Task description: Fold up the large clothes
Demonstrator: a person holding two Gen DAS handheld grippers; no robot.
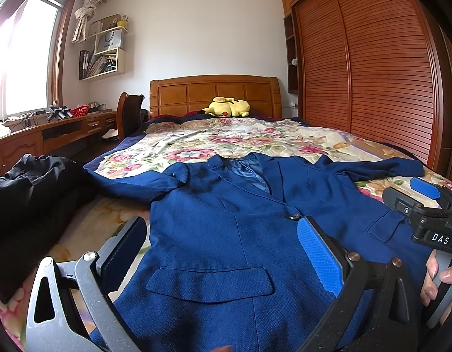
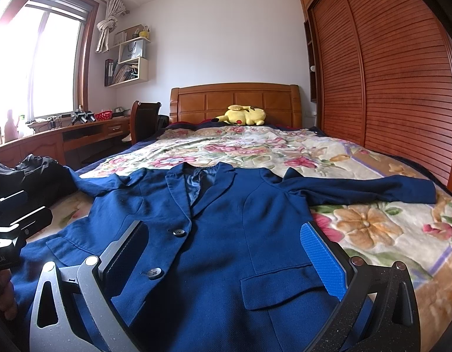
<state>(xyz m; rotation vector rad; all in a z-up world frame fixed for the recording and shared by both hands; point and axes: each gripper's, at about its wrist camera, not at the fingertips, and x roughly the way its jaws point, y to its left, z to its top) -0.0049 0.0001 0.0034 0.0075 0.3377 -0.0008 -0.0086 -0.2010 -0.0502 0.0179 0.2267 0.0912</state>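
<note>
A navy blue suit jacket (image 1: 226, 205) (image 2: 214, 234) lies face up and buttoned on the floral bedspread, collar toward the headboard, both sleeves spread outward. My left gripper (image 1: 223, 249) hovers open over the jacket's lower left front, above a flap pocket (image 1: 209, 284). My right gripper (image 2: 226, 252) is open over the lower right front, near the two buttons (image 2: 179, 231) and the other flap pocket (image 2: 278, 287). Neither holds cloth. The right gripper (image 1: 425, 205) also shows at the right edge of the left wrist view, held by a hand.
The bed (image 2: 284, 152) has a floral blanket, a wooden headboard (image 2: 234, 102) and a yellow plush toy (image 2: 246, 116). A dark garment pile (image 1: 35, 193) lies at the bed's left. A wooden desk (image 2: 79, 135) stands left; a slatted wardrobe (image 2: 387, 88) stands right.
</note>
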